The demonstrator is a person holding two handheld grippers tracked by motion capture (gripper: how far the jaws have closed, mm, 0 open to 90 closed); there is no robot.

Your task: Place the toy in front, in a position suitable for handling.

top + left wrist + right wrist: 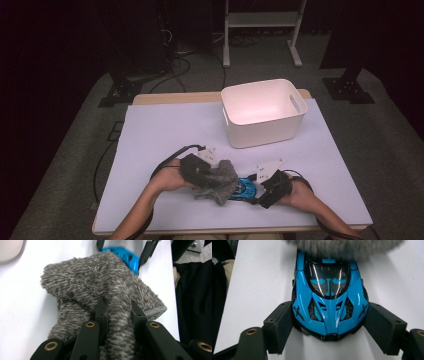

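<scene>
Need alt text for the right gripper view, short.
A glossy blue toy car sits on the white table, clamped at its near end between the two black pads of the right tongs. A blurred grey fuzzy cloth hangs over the car's far end at the top edge.

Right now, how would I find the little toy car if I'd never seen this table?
Start at the white bin on the pale table, then look toward the near edge, where two hands meet. The toy car sits there, clamped in the right gripper, beside a fuzzy grey cloth. It is shiny bright blue with a dark windscreen.
</scene>
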